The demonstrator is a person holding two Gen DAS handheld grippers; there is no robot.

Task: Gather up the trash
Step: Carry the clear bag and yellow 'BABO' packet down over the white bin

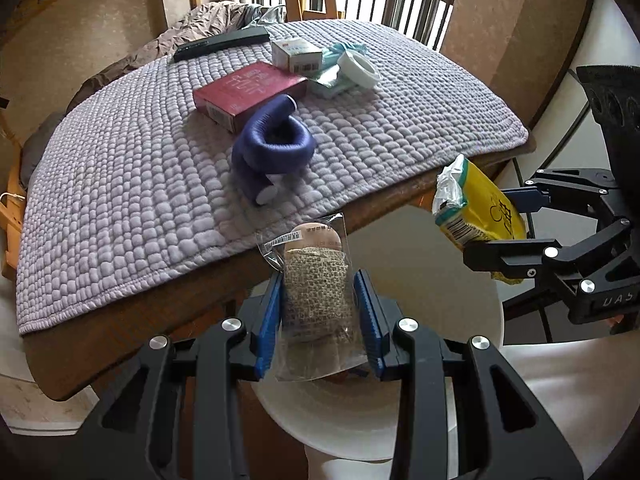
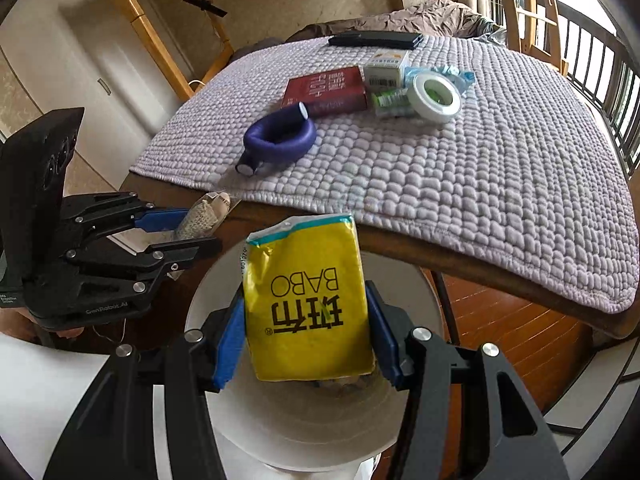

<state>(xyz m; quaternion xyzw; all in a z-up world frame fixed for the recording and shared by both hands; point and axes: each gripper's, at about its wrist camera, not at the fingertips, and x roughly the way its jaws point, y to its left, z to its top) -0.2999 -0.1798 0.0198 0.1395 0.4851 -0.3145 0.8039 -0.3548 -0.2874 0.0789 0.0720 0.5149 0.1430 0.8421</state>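
Observation:
My left gripper (image 1: pixel 320 320) is shut on a clear plastic packet (image 1: pixel 316 300) with a beige mesh item inside, held over a white bin (image 1: pixel 352 420) beside the table's near edge. My right gripper (image 2: pixel 306 336) is shut on a yellow tissue pack (image 2: pixel 308 304) marked BABO, held over the same white bin (image 2: pixel 304 420). In the left wrist view the right gripper (image 1: pixel 500 220) with the yellow pack (image 1: pixel 476 204) is at the right. In the right wrist view the left gripper (image 2: pixel 188 228) with the clear packet (image 2: pixel 206 212) is at the left.
A wooden table (image 1: pixel 132 320) carries a lilac quilted mat (image 1: pixel 120 184). On it lie a purple foam roller (image 1: pixel 272 148), a red book (image 1: pixel 248 92), a small white box (image 1: pixel 296 54), a tape roll (image 1: pixel 360 68), a teal wrapper (image 1: pixel 340 50) and a black remote (image 1: pixel 222 42).

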